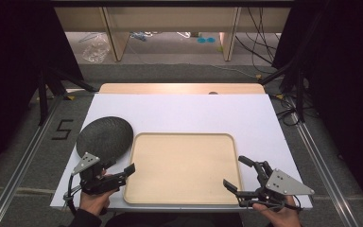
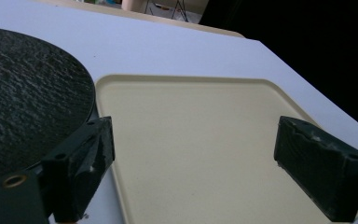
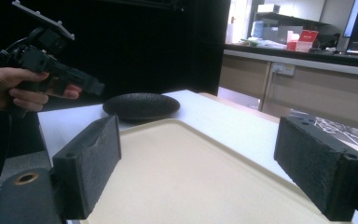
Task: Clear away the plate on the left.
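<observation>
Nearest the person, 2 hands come in over the front edge of the white table, each holding a gripper. The left gripper sits at the front left, its jaws spread wide apart and holding nothing; in the left gripper view one jaw lies over the gap between plate and tray and the other over the tray's far side. The left hand grips it from below. The right gripper is at the front right, held by the right hand, jaws likewise wide apart and empty, pointing in toward the tray's right rim; its grey three-cornered plate faces up

Between the 2 grippers lies the beige tray, a rounded rectangle with a low raised rim and a bare floor, set close to the table's front edge. In the right gripper view it stretches away between the jaws with nothing on it

Just beyond the left gripper, the dark textured plate rests on the table at the tray's back-left corner, its edge just beside the tray rim; whether they touch I cannot tell. In the right gripper view the plate sits past the tray, with the left gripper above and before it

Further back the tabletop runs on to a wooden strip. Past it are grey floor, cables, a crumpled clear bag and wooden furniture legs. A "5" is marked on the floor left of the table
</observation>
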Demonstrator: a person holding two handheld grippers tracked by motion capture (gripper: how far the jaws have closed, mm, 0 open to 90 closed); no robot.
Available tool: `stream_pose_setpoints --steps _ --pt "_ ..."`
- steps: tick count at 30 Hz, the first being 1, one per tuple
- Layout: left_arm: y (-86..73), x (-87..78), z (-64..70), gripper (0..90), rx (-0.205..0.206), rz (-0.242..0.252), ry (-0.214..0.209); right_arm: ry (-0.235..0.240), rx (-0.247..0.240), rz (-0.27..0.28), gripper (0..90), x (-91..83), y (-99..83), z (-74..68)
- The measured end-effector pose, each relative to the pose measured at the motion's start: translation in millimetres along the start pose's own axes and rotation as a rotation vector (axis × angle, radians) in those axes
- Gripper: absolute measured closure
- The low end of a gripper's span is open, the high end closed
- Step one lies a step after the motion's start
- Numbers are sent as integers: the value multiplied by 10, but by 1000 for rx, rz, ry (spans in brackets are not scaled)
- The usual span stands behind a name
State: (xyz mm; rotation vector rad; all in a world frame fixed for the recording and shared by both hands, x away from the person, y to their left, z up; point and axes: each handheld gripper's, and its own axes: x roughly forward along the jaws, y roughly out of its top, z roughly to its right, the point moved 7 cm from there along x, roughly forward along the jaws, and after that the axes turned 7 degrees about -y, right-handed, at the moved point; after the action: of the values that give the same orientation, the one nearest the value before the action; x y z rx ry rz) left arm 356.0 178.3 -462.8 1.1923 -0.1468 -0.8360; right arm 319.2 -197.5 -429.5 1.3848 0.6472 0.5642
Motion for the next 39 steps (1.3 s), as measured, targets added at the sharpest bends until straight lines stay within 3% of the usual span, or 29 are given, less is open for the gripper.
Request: stream_pose_setpoints --steps 6,7,8,12,17,21,22,23,25,28,30,32,33,35,36,37,39 --pt "29 -64 -181 128 -83 6 52 0 -4 1 158 2 0 2" --pt "14 -97 -263 128 -173 9 65 -1 -2 1 157 2 0 2" --pt "14 -97 -263 128 -173 9 65 -3 -3 -1 157 2 -1 5" --pt "-10 -142 -460 133 -317 24 66 12 12 -12 158 -3 -8 -20" --pt "-37 -174 -569 138 -375 26 85 13 7 -9 158 -4 -4 -17" --pt "-83 -180 -659 140 -493 39 91 13 6 -9 158 -7 -2 -16" --pt "-78 -169 -667 140 -514 66 65 13 6 -9 158 -7 -2 -15" --pt "-98 -182 -697 141 -535 58 77 13 6 -9 158 -6 -2 -15" --pt "-103 -190 -762 146 -566 60 93 11 14 -17 158 -12 -6 -22" --pt "-108 -207 -808 149 -582 62 103 5 -5 0 158 -4 4 -5" --pt "-131 -220 -863 153 -632 69 93 14 6 -6 158 -2 1 -16" --pt "-144 -224 -886 156 -651 74 97 12 16 -17 158 -11 -6 -23" --pt "-174 -232 -929 156 -687 77 99 16 6 -8 158 -2 -1 -21" --pt "-186 -232 -949 157 -708 81 99 7 -10 6 158 6 6 -5" --pt "-205 -228 -988 157 -748 84 91 5 -10 4 158 4 6 -4" --pt "-205 -228 -988 157 -748 84 91 5 -10 4 158 4 6 -4" --pt "-219 -232 -1033 162 -795 97 89 15 12 0 158 5 2 -25"
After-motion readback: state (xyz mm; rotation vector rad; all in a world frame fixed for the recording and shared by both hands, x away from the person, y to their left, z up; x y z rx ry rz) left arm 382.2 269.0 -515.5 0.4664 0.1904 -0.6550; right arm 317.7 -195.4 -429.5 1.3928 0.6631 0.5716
